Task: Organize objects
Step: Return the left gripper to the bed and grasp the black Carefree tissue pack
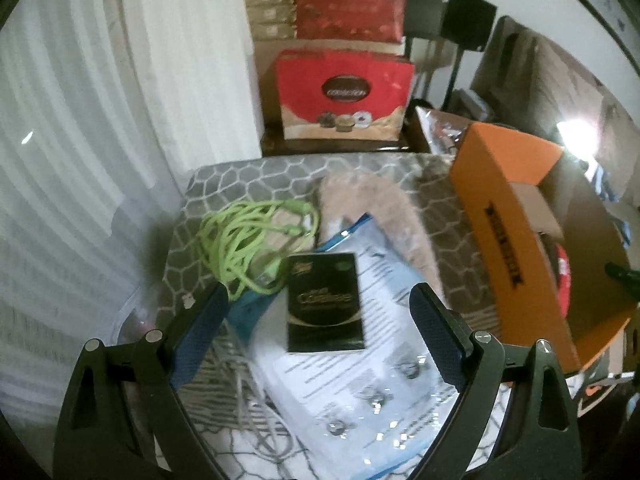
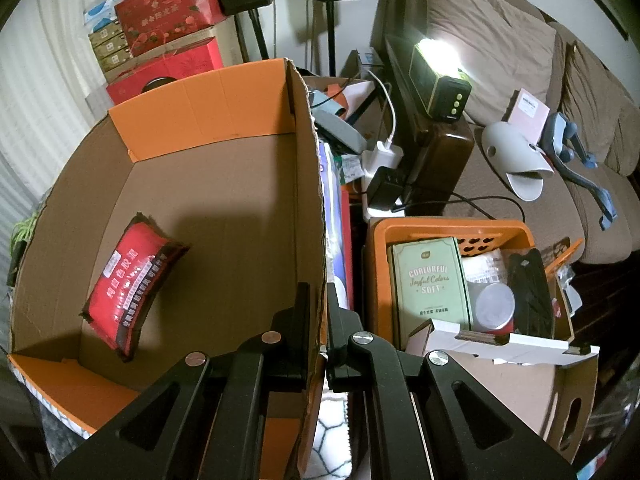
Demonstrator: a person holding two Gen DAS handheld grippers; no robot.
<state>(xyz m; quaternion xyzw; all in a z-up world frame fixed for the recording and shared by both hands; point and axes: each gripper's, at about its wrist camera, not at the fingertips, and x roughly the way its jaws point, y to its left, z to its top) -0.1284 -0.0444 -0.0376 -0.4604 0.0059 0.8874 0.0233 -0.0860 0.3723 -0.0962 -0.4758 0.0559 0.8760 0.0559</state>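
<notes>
Orange cardboard box (image 2: 224, 184) clamped at its right wall by right gripper (image 2: 319, 296), jaws closed on the torn wall edge, one finger inside, one outside. Inside the box, seen only from the right wrist: red snack packet (image 2: 134, 284) lying tilted on the floor near the left wall. Remainder of box floor bare. Near corner of box cut off behind the gripper body.

Left gripper (image 1: 320, 300) with jaws spread wide, nothing between the pads, poised above black carton (image 1: 325, 302) (gold lettering, blurred, not legible). Carton resting flat on clear plastic bag of printed sheets (image 1: 384, 364), small metal parts visible through the bag, kind not determinable. Green cord (image 1: 248, 240) coiled just left of the carton, partly over a blue item mostly hidden beneath. Beige furry object (image 1: 384, 216) behind the carton, identity unclear, blurred. All lying on grey patterned cover (image 1: 224, 184). Grey cable at bottom of view, ends hidden beneath the gripper.

Same orange box at right edge of left wrist view, outer side only, printing smeared, interior mostly concealed.

Shown by right wrist alone: orange basket (image 2: 452, 228) right of the box, holding a green tin (image 2: 430, 284) and other items partly covered by a white cardboard flap; brown sofa (image 2: 520, 80) beyond with scattered articles. Red gift boxes (image 1: 344, 92) stacked at the far wall in both views.
</notes>
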